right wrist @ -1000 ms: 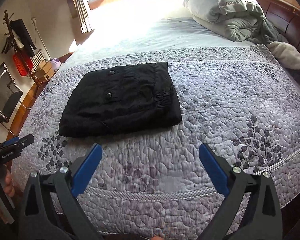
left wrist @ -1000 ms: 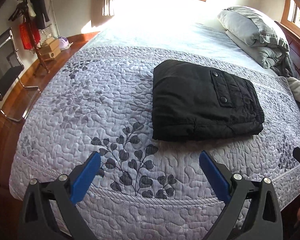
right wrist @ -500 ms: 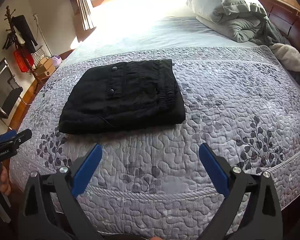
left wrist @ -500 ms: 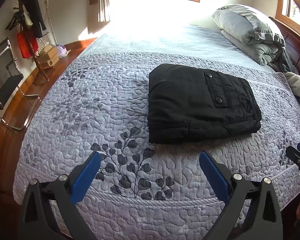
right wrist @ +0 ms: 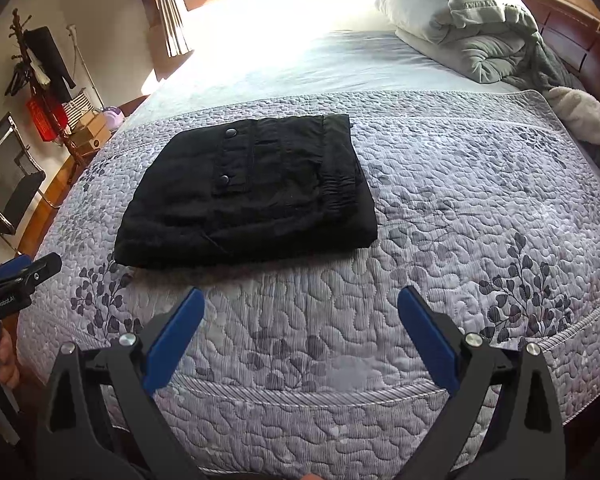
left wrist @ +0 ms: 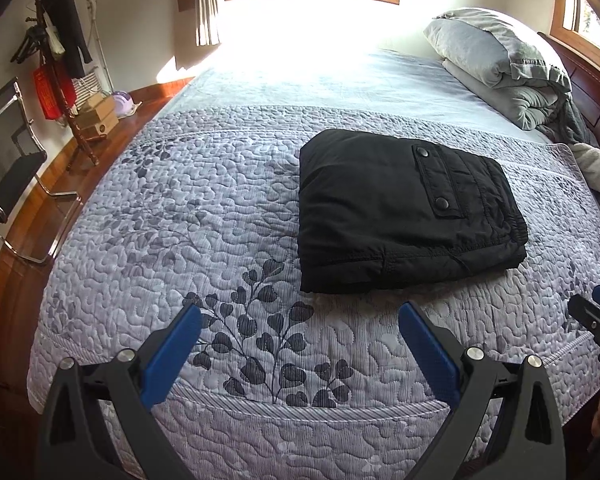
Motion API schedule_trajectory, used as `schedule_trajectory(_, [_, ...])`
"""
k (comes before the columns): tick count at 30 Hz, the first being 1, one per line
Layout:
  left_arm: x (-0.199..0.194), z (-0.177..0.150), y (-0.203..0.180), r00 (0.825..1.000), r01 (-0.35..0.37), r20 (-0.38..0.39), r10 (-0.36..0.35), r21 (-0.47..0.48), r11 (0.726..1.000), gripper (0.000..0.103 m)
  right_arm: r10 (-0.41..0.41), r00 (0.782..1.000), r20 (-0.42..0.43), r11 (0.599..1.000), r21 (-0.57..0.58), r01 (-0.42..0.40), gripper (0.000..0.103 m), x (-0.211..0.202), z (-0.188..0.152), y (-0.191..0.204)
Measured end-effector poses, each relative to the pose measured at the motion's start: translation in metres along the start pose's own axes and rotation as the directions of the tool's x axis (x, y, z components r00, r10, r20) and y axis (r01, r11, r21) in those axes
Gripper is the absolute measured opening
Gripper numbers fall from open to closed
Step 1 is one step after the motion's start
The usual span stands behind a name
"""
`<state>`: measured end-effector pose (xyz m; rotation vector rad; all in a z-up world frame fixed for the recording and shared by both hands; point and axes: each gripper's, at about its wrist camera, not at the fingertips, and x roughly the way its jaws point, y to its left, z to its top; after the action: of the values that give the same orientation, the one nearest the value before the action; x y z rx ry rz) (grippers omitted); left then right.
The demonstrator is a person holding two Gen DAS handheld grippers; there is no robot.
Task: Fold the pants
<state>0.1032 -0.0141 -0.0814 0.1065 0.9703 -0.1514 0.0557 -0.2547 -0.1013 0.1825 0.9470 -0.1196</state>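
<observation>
Pulled back slightly from bed edge since earlier frames. Left gripper point(left wrist: 300, 322) spread wide, empty; right gripper point(right wrist: 301, 306) same. Folded black pants point(left wrist: 400, 216) flat on quilt point(left wrist: 180, 220), 12 o'clock of both, untouched.

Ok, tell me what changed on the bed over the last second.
Little changed. Both views shifted slightly, so the left tongs and right tongs drifted a bit relative to the bed; nothing was grasped or released. The folded black pants lie in the same spot and shape on the quilt, and both tongs stay open and empty, short of the pants.
</observation>
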Motion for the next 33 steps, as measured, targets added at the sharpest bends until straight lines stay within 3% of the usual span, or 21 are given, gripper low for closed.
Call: schedule_trajectory(33, [0.0011, 0.0025, -0.0036, 1.000, -0.012, 0.002, 0.012, 0.038, 0.999, 0.099, -0.005, 1.000, 0.001, 1.000, -0.003, 0.005, 0.097, 0.0011, 0.0022, -0.0038])
